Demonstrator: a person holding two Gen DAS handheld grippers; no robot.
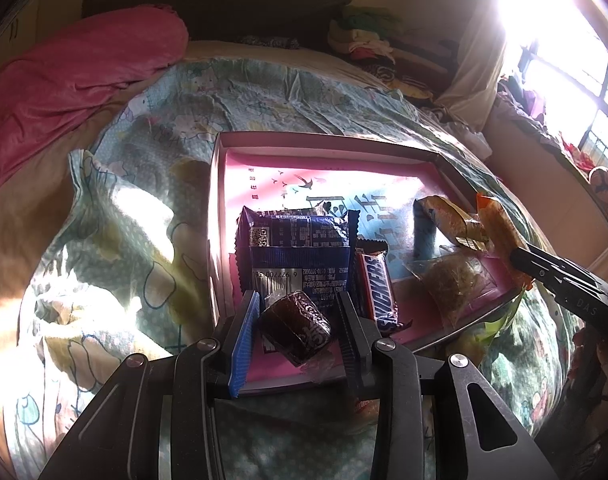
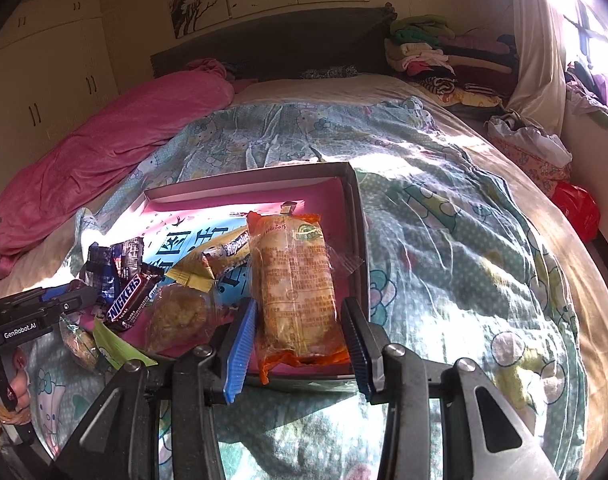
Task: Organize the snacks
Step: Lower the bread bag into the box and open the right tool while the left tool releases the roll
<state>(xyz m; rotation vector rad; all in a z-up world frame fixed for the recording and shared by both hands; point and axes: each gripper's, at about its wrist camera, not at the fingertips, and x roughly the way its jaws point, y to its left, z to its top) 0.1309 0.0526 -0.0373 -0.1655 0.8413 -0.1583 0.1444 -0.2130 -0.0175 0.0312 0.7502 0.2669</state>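
Two grippers over a shallow pink-lined box [image 1: 220, 208] that sits on a cartoon-print quilt [image 1: 144, 184] across the bed.

My left gripper [image 1: 298, 312] has a small dark-wrapped sweet [image 1: 296, 328] between its fingers. The sweet lies at the near edge of the box; its right end is up against the right pad, but a strip of pink shows between it and the blue left pad, so I cannot tell whether it is pinched or merely lying there.

Just ahead of it: a dark blue packet [image 1: 296, 252], back side up, barcode facing me. Touching that packet's right edge, a Snickers bar [image 1: 378, 288], lengthwise. Further right, a clear-wrapped cake [image 1: 452, 280], and behind it a yellow-tan packet [image 1: 448, 216] with a blue end.

My right gripper [image 2: 300, 320] straddles a long orange-wrapped bun [image 2: 296, 280] lying along the right wall of the box. Jaws spread, not pressing: pink floor shows on both sides of the wrapper, and the bun rests flat on the box bottom.

Right wrist view also shows a round biscuit [image 2: 80, 344] and a green wrapper [image 2: 116, 344] outside the box, on the quilt near its front left corner, below the left gripper.

Pink blanket [image 2: 104, 148] bunched on the far left of the bed; folded clothes [image 2: 424, 48] stacked by the headboard.
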